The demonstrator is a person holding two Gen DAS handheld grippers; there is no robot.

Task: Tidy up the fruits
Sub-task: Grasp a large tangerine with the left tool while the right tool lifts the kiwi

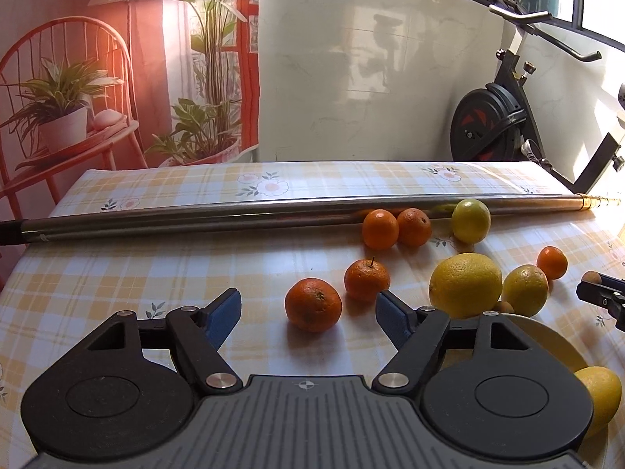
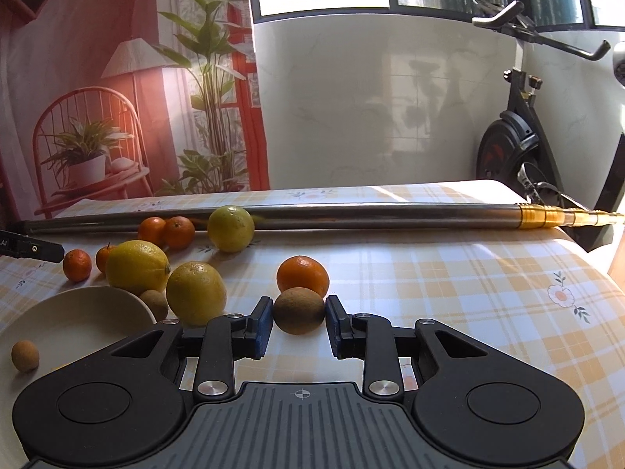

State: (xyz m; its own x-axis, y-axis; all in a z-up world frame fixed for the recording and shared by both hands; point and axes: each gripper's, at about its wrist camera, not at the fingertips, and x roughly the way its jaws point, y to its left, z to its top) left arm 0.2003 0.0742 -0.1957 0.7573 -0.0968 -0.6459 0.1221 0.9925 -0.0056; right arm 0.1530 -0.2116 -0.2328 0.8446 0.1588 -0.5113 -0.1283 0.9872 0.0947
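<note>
My left gripper (image 1: 308, 310) is open low over the checked tablecloth, and a tangerine (image 1: 313, 305) sits just ahead between its blue fingertips. A second tangerine (image 1: 366, 279) lies behind it, with two lemons (image 1: 465, 285) (image 1: 524, 290) to the right. My right gripper (image 2: 299, 324) is shut on a brown kiwi (image 2: 299, 310), a pad against each side. Directly behind the kiwi sits a tangerine (image 2: 302, 275). A cream plate (image 2: 78, 312) at the left holds a small brown fruit (image 2: 25, 355). Another kiwi (image 2: 154, 304) and two lemons (image 2: 136, 265) (image 2: 196, 293) crowd its rim.
A long metal pole (image 1: 234, 215) lies across the table behind the fruit, with two tangerines (image 1: 379, 228) and a greenish lemon (image 1: 470, 221) against it. A lemon (image 1: 601, 394) rests on the plate (image 1: 547, 332). An exercise bike (image 1: 496, 125) stands beyond the table's right end.
</note>
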